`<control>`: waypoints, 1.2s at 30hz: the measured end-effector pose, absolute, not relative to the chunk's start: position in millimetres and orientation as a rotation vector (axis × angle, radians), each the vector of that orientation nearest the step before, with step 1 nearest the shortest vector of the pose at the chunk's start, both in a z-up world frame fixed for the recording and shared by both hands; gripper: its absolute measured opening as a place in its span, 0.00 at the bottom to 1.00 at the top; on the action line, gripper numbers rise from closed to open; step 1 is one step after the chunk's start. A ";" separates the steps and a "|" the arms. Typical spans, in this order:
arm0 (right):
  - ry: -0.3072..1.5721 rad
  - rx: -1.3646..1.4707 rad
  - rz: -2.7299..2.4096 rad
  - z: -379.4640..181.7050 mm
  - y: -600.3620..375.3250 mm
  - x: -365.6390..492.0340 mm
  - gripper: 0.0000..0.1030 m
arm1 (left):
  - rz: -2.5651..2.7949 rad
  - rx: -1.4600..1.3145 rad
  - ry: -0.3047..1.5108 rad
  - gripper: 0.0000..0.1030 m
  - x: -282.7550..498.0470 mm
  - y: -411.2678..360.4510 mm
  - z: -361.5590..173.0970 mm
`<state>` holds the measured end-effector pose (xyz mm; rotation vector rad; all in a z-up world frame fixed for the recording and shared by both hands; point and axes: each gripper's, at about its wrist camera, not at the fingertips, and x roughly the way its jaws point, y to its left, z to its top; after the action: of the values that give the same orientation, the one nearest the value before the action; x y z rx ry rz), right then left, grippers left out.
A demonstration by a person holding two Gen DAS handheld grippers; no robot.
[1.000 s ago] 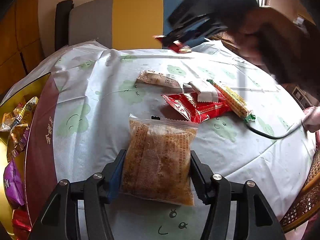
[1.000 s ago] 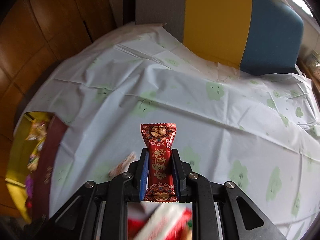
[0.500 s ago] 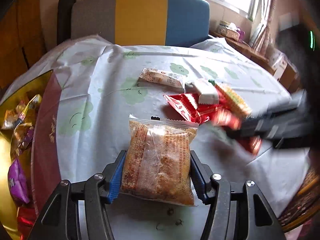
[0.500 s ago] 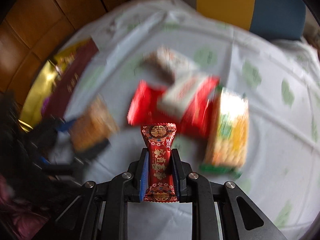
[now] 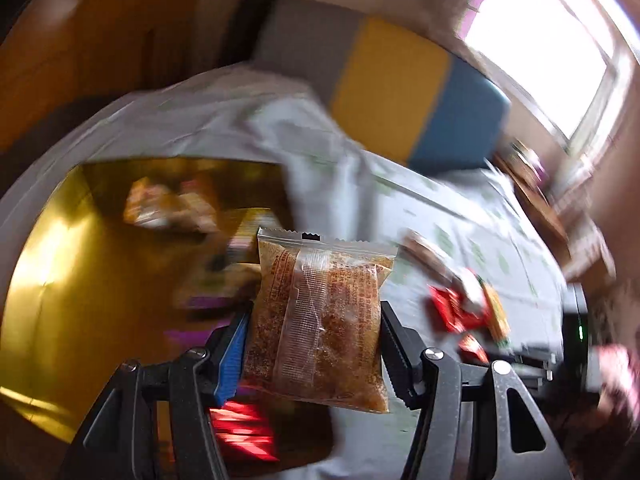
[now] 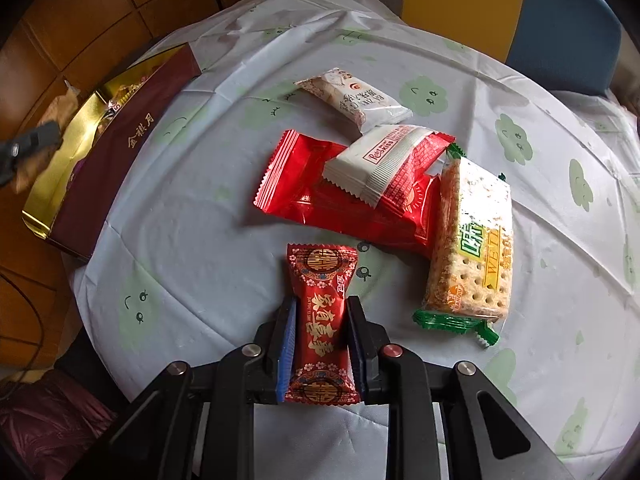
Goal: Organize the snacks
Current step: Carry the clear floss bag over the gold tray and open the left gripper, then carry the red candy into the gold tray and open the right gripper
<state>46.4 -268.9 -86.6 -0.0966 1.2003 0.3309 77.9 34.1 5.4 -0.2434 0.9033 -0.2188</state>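
Left claw (image 5: 316,344) clamped on clear crumb-filled packet (image 5: 320,320) above gold-lined box (image 5: 52,280): release low. Right claw (image 6: 320,344) loosening on red sweet wrapper (image 6: 322,320).

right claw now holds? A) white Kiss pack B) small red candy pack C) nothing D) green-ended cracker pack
B: the small red candy pack sits between the right claw's pads, while the white Kiss pack and cracker pack lie on the table.

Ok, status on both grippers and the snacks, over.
Left gripper shut on brown snack bag, over gold box. Right gripper on red candy, jaws just easing. Four packets left on table.
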 end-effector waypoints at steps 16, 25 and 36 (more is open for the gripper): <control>1.199 -0.114 0.327 -86.1 -265.1 44.8 0.25 | 0.003 -0.333 1.107 0.59 144.5 118.3 -42.2; 1.196 -0.124 0.327 -86.2 -267.7 46.1 0.25 | 0.077 -0.280 1.059 0.70 147.0 118.7 -40.5; 1.186 -0.138 0.319 -85.9 -266.2 44.6 0.25 | 0.135 -0.161 0.923 0.70 89.7 101.2 -10.1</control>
<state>44.6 -266.2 -85.9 -0.1376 1.1855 0.3193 89.7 101.2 -10.1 -0.1611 0.9232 0.1347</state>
